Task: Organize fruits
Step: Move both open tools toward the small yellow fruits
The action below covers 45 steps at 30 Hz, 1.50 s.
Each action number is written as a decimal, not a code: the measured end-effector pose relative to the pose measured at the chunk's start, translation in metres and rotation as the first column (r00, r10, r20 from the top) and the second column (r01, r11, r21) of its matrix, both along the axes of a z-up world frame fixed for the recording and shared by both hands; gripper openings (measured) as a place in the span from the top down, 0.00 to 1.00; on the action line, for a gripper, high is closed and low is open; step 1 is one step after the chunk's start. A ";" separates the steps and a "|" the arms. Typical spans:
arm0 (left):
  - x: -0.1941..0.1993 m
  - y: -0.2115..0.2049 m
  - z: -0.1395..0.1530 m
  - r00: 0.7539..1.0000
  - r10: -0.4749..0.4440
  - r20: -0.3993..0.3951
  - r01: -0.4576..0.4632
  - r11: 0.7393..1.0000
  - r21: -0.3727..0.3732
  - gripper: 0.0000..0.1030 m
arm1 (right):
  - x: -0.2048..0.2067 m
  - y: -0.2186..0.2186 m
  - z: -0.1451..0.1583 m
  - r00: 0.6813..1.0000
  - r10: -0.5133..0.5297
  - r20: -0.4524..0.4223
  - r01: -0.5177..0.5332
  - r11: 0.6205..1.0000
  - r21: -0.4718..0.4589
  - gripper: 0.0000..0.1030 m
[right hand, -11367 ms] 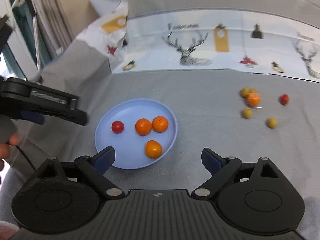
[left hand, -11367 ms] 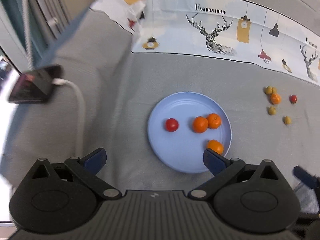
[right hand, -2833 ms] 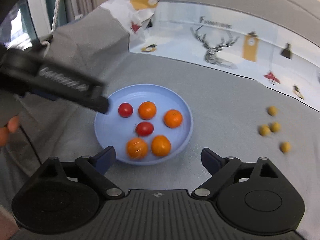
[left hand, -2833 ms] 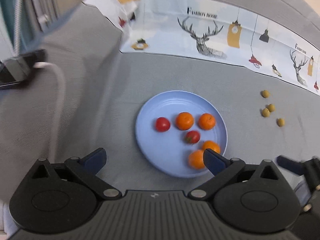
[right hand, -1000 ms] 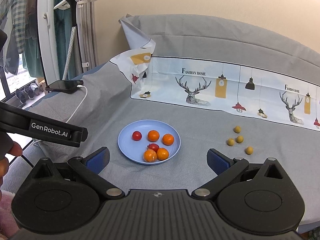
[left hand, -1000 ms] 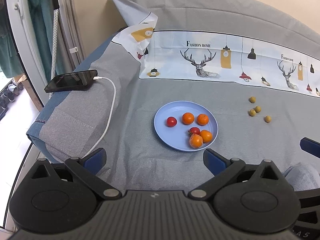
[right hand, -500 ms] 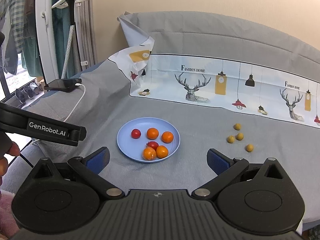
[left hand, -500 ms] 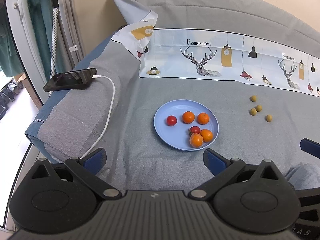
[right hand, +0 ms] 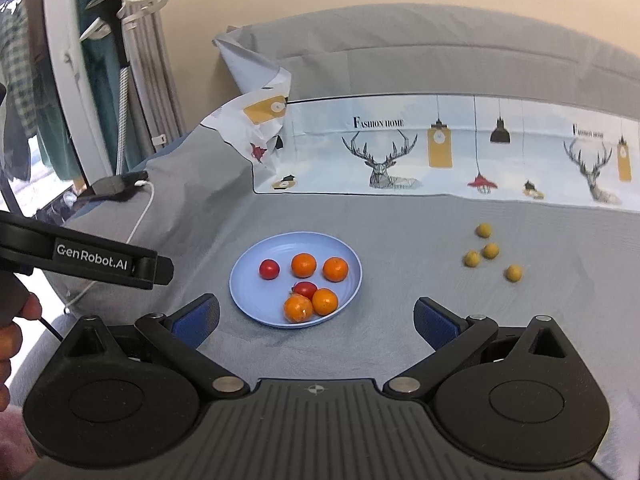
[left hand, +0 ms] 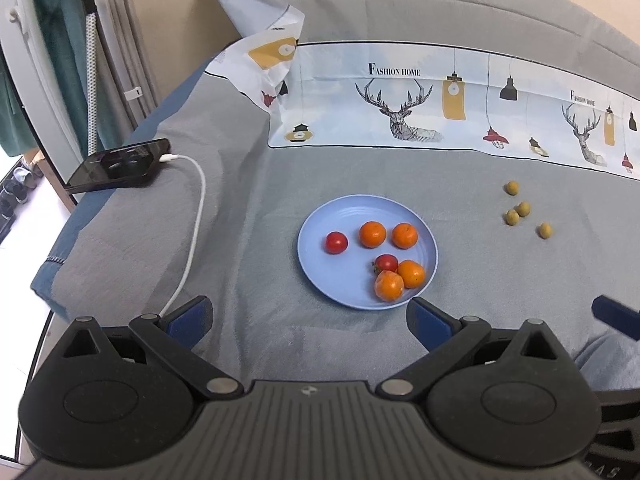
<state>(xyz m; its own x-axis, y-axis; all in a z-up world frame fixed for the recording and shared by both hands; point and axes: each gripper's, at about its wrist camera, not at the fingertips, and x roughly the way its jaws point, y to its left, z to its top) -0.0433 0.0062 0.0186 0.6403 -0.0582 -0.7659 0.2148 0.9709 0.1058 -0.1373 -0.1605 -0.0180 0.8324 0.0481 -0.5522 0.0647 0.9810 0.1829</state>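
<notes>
Blue plate (left hand: 320, 284) on grey bed holds four oranges, two tomatoes | four yellow-green fruits (right hand: 490, 251) lie loose, well right of plate | left gripper (left hand: 310, 318), right gripper (right hand: 316, 320): fingers spread, empty | likely next: right reaches a yellow fruit, pinches gently.

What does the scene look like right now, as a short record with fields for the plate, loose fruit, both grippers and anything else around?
plate: blue plate on the grey cloth
on plate: four oranges, two red tomatoes
loose fruit: four small yellow-green fruits on the cloth, right of the plate
left gripper: open, empty
right gripper: open, empty
also: phone with white cable at left
</notes>
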 end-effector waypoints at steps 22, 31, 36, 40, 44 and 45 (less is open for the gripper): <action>0.094 -0.169 -0.065 0.971 -0.211 -0.109 0.219 0.973 0.067 0.00 | 0.075 -0.169 -0.100 0.875 -0.480 -0.067 0.477 0.877 -0.056 0.01; 0.167 -0.284 -0.141 0.923 -0.318 -0.217 0.337 0.940 0.058 0.00 | 0.121 -0.254 -0.165 0.826 -0.548 -0.131 0.543 0.836 -0.074 0.01; 0.206 -0.327 -0.184 0.889 -0.332 -0.316 0.357 0.934 0.025 0.00 | 0.159 -0.264 -0.186 0.886 -0.438 -0.151 0.411 0.893 -0.181 0.01; 0.224 -0.350 -0.207 0.863 -0.346 -0.368 0.377 0.926 0.013 0.00 | 0.178 -0.271 -0.200 0.905 -0.373 -0.202 0.331 0.919 -0.214 0.01; 0.235 -0.362 -0.223 0.858 -0.343 -0.382 0.387 0.921 0.044 0.00 | 0.185 -0.276 -0.203 0.917 -0.357 -0.179 0.323 0.926 -0.197 0.01; 0.238 -0.364 -0.224 0.857 -0.344 -0.383 0.386 0.922 0.035 0.00 | 0.186 -0.276 -0.203 0.919 -0.354 -0.175 0.319 0.927 -0.199 0.01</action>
